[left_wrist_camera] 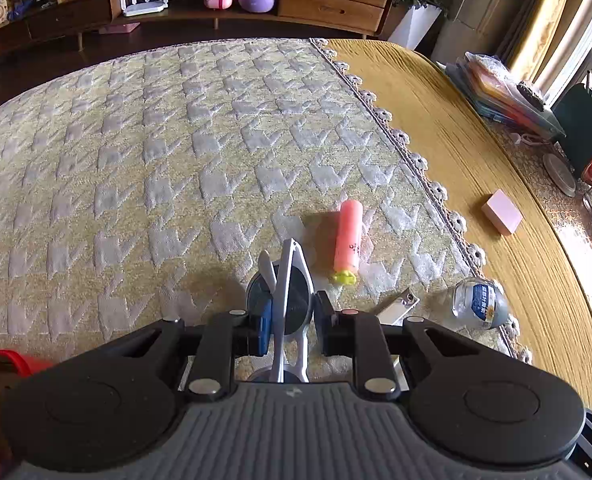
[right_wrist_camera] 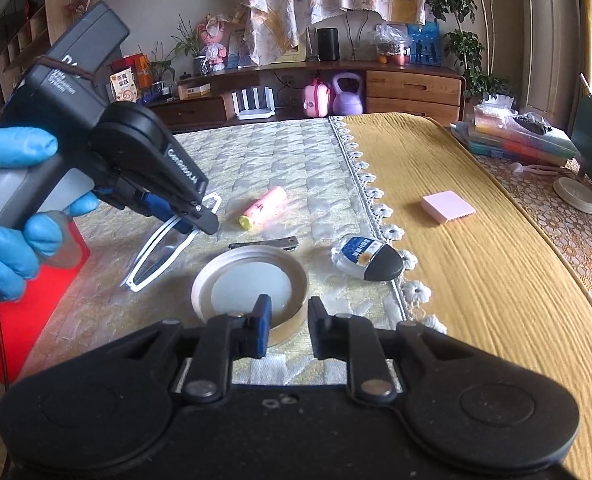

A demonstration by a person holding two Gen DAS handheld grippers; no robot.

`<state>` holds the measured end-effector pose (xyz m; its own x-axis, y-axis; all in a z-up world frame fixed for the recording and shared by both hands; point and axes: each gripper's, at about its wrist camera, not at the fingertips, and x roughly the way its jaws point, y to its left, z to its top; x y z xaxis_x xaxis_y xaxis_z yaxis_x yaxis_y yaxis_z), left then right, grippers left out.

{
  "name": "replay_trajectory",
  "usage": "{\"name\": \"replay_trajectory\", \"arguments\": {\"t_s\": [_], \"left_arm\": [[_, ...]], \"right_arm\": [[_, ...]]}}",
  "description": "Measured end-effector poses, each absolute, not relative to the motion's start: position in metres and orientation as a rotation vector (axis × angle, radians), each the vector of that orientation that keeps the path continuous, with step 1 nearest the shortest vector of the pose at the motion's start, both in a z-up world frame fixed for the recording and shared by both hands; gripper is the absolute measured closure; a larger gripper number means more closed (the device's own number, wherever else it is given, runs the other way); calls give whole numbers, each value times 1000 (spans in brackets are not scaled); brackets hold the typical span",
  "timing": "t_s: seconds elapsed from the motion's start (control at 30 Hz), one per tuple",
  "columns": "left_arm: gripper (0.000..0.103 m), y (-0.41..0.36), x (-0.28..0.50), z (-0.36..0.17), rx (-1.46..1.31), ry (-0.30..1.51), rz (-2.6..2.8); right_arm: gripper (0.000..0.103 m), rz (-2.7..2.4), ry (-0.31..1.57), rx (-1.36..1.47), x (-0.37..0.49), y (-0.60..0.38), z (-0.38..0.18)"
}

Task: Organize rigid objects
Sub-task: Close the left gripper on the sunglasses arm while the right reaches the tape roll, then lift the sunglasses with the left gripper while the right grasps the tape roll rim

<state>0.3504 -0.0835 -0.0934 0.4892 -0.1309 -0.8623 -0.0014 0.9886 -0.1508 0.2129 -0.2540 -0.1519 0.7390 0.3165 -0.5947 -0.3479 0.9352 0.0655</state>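
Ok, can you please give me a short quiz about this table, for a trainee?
1. True or false: the pink tube lies flat on the quilted cloth.
2. The right gripper is shut on: A the round lid; B the small bottle; C the nail clipper.
3. Fill in: the pink block lies on the ___ cloth.
Key: 1 true; 2 A; 3 yellow.
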Motion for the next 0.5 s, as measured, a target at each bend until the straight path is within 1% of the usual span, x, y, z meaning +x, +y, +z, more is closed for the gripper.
{"name": "replay_trajectory", "arguments": {"t_s": [0.13, 0.2, 0.23, 0.27, 0.3, 0.33, 0.37, 0.4, 0.43, 0.5], "left_arm": [[82, -79, 338, -86, -154, 1050, -95], [82, -75, 332, -84, -172, 1052, -100], [82, -74, 329, -83, -183, 1054, -99], [82, -72, 327, -82, -190, 1057, -96], [82, -70, 324, -82, -197, 1060, -92], [82, -67, 322, -82, -206, 1062, -90], [82, -65, 319, -82, -213, 1064, -91], [83, -64, 317, -82, -218, 1066, -92], [83, -62, 314, -83, -221, 1068, -91], [83, -60, 311, -84, -224, 1078, -83]], "right_arm": [[89, 369, 630, -54, 209, -255, -149], [88, 365, 622, -66, 208, -254, -148], [85, 364, 616, -73, 207, -253, -147], [73, 365, 614, -81, 206, -252, -147], [64, 374, 613, -87, 206, -251, -147], [43, 384, 607, -90, 205, -250, -146], [24, 393, 594, -91, 204, -248, -146], [21, 404, 588, -97, 204, -245, -146], [24, 412, 592, -108, 206, -241, -146], [24, 420, 604, -131, 213, -233, -149]]}}
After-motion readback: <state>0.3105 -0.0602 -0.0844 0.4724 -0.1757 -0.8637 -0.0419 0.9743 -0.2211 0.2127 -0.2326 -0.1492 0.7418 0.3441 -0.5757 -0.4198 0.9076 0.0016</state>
